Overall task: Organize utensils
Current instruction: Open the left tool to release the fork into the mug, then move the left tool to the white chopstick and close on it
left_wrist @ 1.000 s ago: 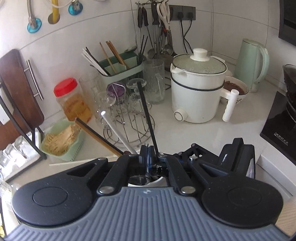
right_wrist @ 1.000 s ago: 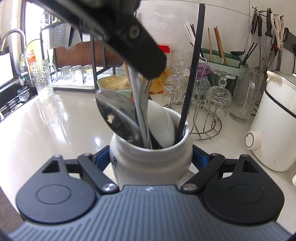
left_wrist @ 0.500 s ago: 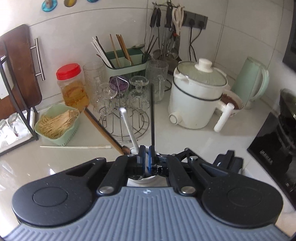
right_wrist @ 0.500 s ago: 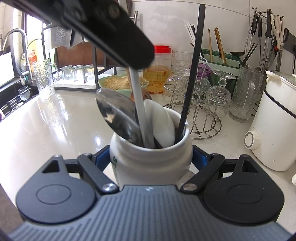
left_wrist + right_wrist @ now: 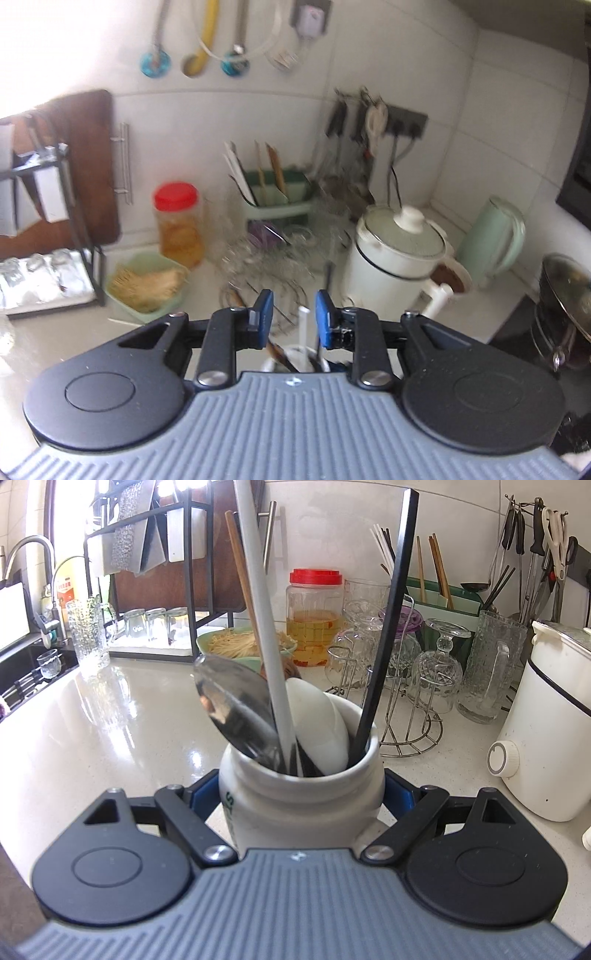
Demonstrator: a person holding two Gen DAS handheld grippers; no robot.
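My right gripper (image 5: pixel 301 794) is shut on a white ceramic jar (image 5: pixel 299 805) standing on the counter. The jar holds a metal spoon (image 5: pixel 232 709), a white spoon (image 5: pixel 319 727), a grey-white handle (image 5: pixel 260 602), a black chopstick (image 5: pixel 388 627) and a wooden chopstick (image 5: pixel 240 565). My left gripper (image 5: pixel 293 317) is open and empty, above the jar (image 5: pixel 295 356), whose utensil tops show between the blue pads (image 5: pixel 264 314). A single white chopstick (image 5: pixel 123 322) lies on the counter by the green basket.
A green basket of sticks (image 5: pixel 146 284), a red-lidded jar (image 5: pixel 314 616), a wire rack of glasses (image 5: pixel 402 664), a green chopstick holder (image 5: pixel 439 598), a glass mug (image 5: pixel 493 668), a white cooker (image 5: pixel 550 723), a green kettle (image 5: pixel 493 240) and a black shelf rack (image 5: pixel 147 572) crowd the counter.
My left gripper has let go of the grey-white handle, opened and pulled up and away from the jar. The handle now leans free in the jar. The right gripper has not moved.
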